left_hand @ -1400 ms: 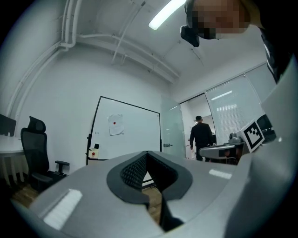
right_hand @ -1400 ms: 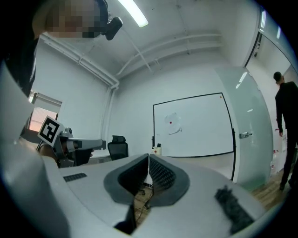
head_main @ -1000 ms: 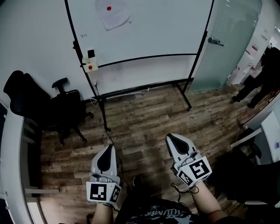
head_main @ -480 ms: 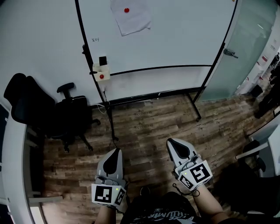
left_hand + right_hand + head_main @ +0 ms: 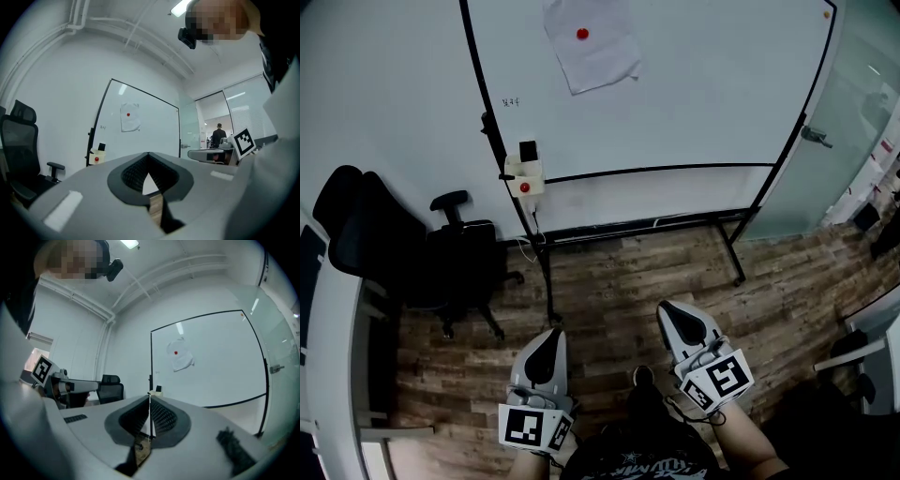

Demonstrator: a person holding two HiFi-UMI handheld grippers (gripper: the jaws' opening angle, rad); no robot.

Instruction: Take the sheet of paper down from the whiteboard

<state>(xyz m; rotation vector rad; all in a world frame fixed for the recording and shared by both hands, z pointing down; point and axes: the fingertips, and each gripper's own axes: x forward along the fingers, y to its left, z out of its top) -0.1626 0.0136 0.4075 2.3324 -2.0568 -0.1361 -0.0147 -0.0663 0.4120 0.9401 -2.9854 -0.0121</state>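
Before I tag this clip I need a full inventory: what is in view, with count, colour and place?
whiteboard: 1, white with black frame, straight ahead.
sheet of paper: 1, white, high on the whiteboard.
magnet: 1, red, near the sheet's top.
small box: 1, cream, on the whiteboard's left post.
office chair: 1, black, left of the whiteboard.
glass door: 1, frosted, right of the whiteboard.
floor: 1, brown wood planks, underfoot.
left gripper: 1, grey, shut and empty, low in the head view, short of the whiteboard.
right gripper: 1, grey, shut and empty, beside the left one.
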